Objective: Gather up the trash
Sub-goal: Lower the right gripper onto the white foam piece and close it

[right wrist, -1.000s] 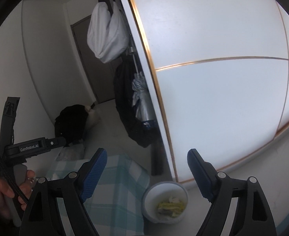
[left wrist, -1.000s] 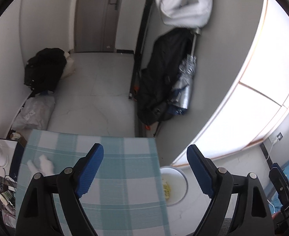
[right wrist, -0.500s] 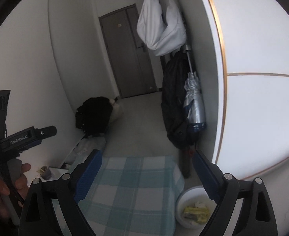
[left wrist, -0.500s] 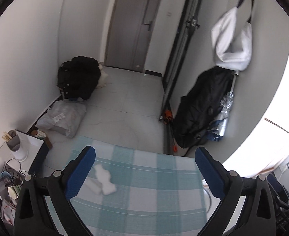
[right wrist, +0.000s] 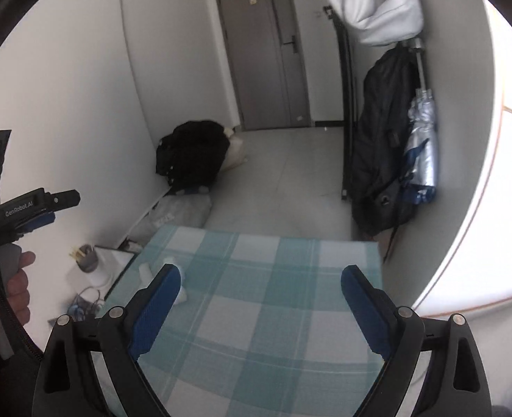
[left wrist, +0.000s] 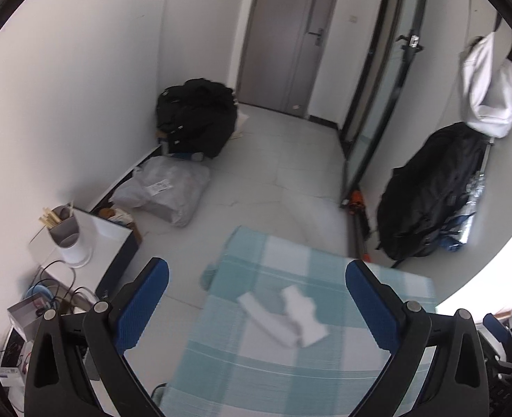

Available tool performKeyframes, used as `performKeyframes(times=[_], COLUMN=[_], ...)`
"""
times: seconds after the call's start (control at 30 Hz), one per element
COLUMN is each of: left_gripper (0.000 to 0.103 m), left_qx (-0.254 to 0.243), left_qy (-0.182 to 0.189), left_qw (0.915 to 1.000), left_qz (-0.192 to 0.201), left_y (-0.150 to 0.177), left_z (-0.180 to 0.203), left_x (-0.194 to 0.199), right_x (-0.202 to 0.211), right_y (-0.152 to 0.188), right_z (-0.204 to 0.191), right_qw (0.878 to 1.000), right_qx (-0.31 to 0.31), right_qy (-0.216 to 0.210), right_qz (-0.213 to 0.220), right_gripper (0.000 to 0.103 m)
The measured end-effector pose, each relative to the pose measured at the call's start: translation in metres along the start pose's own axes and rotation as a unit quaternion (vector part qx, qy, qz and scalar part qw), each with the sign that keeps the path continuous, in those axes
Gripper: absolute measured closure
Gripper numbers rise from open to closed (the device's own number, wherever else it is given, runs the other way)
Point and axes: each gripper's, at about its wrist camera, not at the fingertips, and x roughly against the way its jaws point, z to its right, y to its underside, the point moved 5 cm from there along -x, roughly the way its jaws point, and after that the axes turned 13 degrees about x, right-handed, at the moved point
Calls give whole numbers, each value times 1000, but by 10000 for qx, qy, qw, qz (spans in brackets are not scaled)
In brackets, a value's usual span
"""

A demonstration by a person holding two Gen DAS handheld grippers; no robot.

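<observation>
Left wrist view: the left gripper (left wrist: pixel 256 299) hangs spread wide and empty above the checked cloth (left wrist: pixel 256 375); two white paper scraps (left wrist: pixel 284 316) lie touching on it, between the jaws.

Right wrist view: the right gripper (right wrist: pixel 260 299) is spread, empty; scraps (right wrist: pixel 177 292) sit partly hidden behind its left finger.

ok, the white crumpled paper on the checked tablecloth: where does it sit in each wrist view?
Left wrist: white paper pieces lie low in the middle, on the checked tablecloth, between the open left gripper fingers.
Right wrist: the same paper is lower left, near the cloth's left edge, mostly hidden behind the right gripper left finger.
Shared landmark: grey door at the far end.
</observation>
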Motion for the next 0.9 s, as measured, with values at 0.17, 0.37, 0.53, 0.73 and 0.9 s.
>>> performKeyframes(times=[0.17, 0.37, 0.53, 0.73, 0.9], left_gripper=[3, 3, 3, 3, 3], left_qx=[292, 432, 479, 547, 903], left_qy=[-199, -245, -234, -327, -343], left_qw=[9988, 9969, 9955, 9942, 9882], left_qz=[-350, -616, -779, -871, -1193], left_y=[1, 3, 2, 1, 5], left_z=[-32, -49, -55, -68, -87], left_x=[-22, -29, -34, -39, -49], right_x=[-41, -86, -126, -178, -214], right_y=[0, -2, -16, -27, -23], right_z=[-22, -37, -58, -99, -133], right_qw=[9986, 9945, 9906, 9764, 9585], right_qx=[217, 400, 707, 1216, 1852], right_qy=[141, 195, -55, -722, -992], right_qz=[-465, -952, -1166, -1635, -1928], right_gripper=[9, 9, 9, 9, 11])
